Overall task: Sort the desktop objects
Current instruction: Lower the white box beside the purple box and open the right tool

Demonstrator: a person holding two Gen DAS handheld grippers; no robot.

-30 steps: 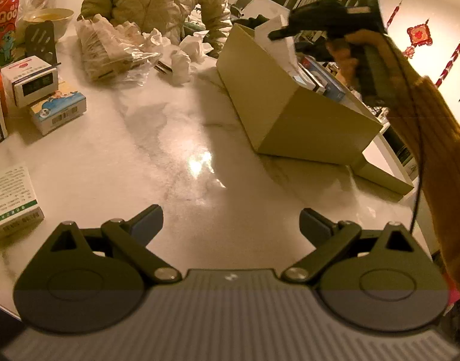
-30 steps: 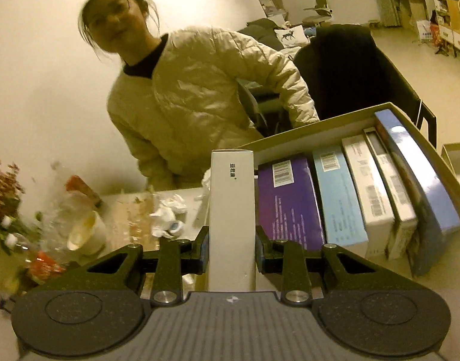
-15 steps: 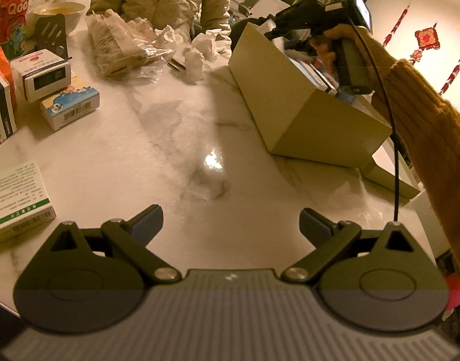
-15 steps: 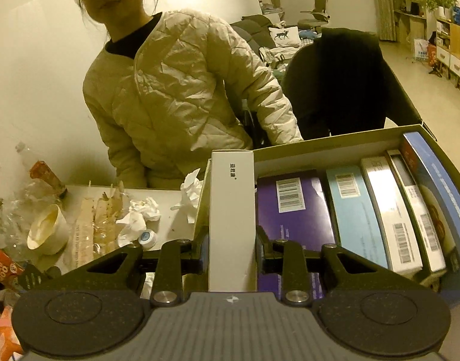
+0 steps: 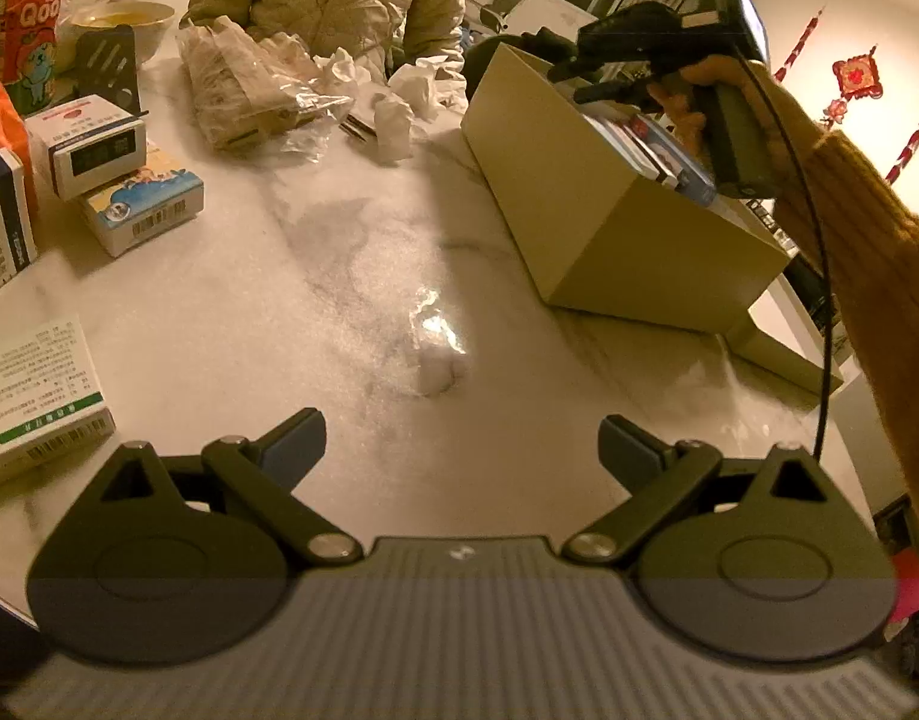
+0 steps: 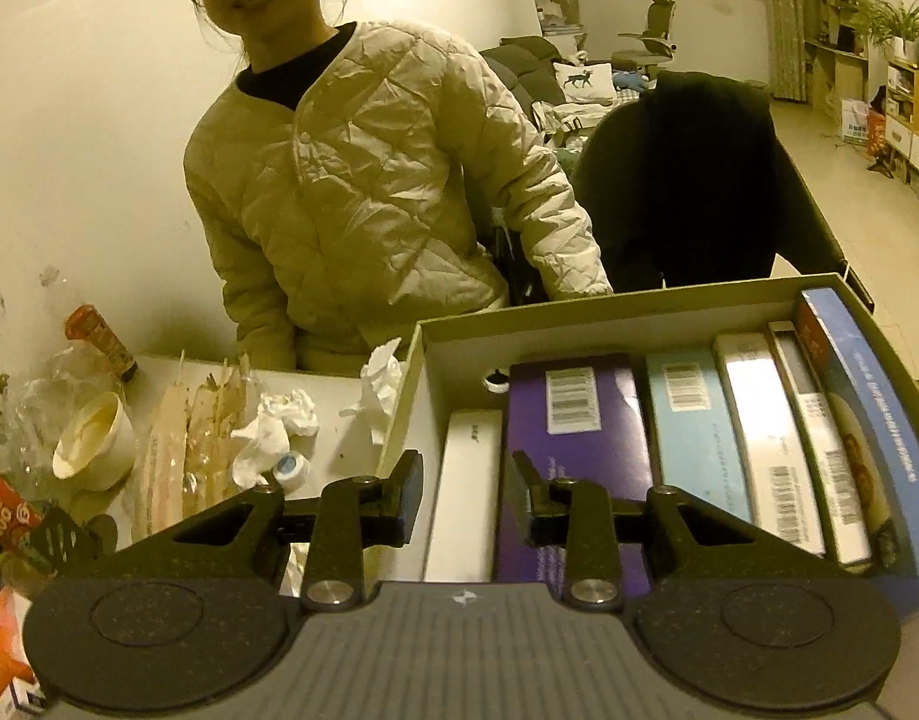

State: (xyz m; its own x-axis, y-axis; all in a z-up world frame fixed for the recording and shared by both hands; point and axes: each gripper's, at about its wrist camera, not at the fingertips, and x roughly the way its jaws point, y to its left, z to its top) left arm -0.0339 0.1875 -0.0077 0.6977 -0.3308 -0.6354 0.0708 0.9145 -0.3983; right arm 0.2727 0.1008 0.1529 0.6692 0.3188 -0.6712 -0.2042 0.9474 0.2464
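L gripper hangs over the marble table, jaws wide apart, nothing between them. Landmark = the tan cardboard box, well beyond and to the right of it in the left wrist view.

R gripper sits at the near left end of the box, pointing down into it. Its jaws have just been easing apart; the white carton stands in the gap between them, but the pads look clear of its sides, so it's not gripped. White carton is inside the box, at the left end, just beside the left wall.

Next in the box, going right from the white carton: purple carton touching it, then pale blue carton, white carton w/ barcode, a thin one, and a dark blue carton against the right wall. All stand on edge, packed side by side.

Left of the box on the table: crumpled tissues, a paper bowl, plastic wrap. More small cartons lie well left of the box in the left wrist view.

Beyond the box: a person in a quilted cream jacket.
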